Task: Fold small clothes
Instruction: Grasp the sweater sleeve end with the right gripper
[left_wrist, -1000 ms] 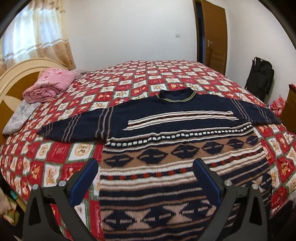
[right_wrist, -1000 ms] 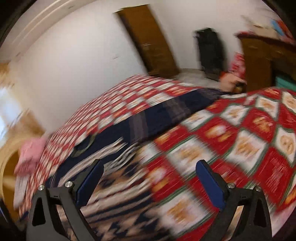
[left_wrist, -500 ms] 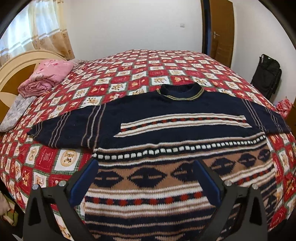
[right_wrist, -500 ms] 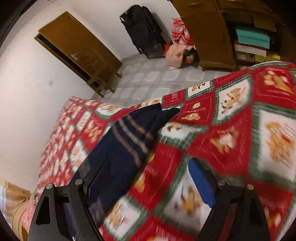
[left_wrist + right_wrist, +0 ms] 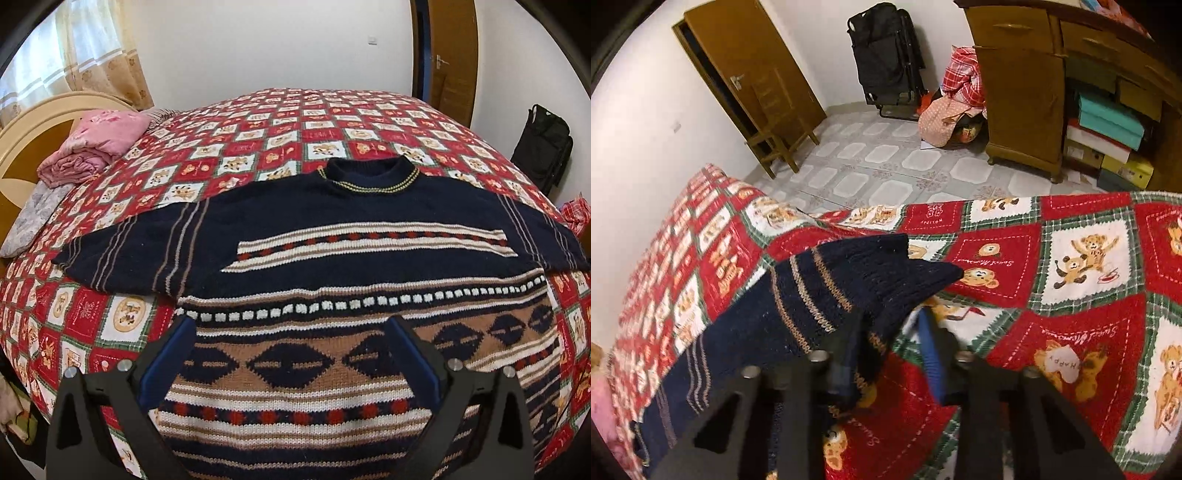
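Jaws of the right gripper (image 5: 892, 334), angled steeply downward, are closing around the sweater's sleeve cuff (image 5: 882, 273).

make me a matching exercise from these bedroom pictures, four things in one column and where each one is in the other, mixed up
Things:
1. sweater
2. pink blanket
3. black bag
4. boxes

Places:
a. stacked inside the wooden cabinet
b. spread flat on the bed
c. on the floor against the wall, beside the door
d. folded by the headboard

Pairs: 1-b, 2-d, 3-c, 4-a
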Demonstrator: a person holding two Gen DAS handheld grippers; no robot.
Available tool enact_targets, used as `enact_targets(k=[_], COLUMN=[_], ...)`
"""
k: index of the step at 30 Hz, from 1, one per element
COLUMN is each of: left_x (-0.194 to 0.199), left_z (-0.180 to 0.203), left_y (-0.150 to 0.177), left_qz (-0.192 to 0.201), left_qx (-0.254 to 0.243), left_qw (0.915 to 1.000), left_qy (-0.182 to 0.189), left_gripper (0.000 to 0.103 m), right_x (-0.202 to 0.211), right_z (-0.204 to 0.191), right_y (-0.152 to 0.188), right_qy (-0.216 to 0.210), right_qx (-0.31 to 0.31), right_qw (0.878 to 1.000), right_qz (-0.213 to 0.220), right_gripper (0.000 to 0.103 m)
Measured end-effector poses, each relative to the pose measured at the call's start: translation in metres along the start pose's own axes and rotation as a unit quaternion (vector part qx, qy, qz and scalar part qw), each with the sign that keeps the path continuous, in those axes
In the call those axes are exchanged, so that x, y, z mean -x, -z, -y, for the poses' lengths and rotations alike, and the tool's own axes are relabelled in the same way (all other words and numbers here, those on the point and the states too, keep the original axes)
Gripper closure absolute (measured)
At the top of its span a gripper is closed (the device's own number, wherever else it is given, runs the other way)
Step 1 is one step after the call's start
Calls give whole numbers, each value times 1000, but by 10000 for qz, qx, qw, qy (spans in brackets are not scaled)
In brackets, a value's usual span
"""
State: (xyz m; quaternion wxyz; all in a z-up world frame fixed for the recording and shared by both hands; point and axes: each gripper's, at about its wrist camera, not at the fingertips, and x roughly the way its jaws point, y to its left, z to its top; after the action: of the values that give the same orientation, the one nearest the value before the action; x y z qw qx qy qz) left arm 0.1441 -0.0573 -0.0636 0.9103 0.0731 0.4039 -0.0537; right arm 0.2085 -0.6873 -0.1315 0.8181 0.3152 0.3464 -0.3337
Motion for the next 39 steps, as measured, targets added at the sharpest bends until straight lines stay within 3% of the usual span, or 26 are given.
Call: enact_targets(k=[1,7,12,17,21,23,28,30,33,36,39], left_x=[1,10,19,26,33,35,38,39,37,34,25], left_z=[-1,-15,-32,-54,-73,-87,-116,-126,-142,-154,-160], left_y=[0,0,3,8,14,16,25,28,32,37,38], left_qz=[2,96,185,216,331,358,414,451,449,420,360], left_qx=[13,195,357,599,772,908,1116,1142,1205,1284,1346], left_qw=[10000,9997,9991,9975,9961,9950,9929,9924,9914,9903,9897], left_qy=[1,71,153,289,252,219,43,-91,-238,-315,-318], left_gripper=[0,0,0,0,0,0,0,0,0,0,0], right_x=[2,42,113,188,230,239,230,212,178,164,173], right_z=[1,-23,-105,-220,-313,-355,-419,-431,-436,-436,-427], right_y=[-1,-6,4,51,124,172,304,358,422,465,476], right_qy=[-69,-255,-735,-1451,-2233,-2608,-3280,-3483,-3677,-3811,-4188], right_qx=[-7,292,1403,2717,3622,4011,4595,4703,4687,4808,4705], right_qw=[10000,9987,9838,9433,8969,8719,8240,8107,7998,7770,7567], right_qz=[12,339,843,1241,1205,1046,489,132,-732,-1413,-1752], right_gripper=[92,96,99,99,99,99,99,99,98,98,98])
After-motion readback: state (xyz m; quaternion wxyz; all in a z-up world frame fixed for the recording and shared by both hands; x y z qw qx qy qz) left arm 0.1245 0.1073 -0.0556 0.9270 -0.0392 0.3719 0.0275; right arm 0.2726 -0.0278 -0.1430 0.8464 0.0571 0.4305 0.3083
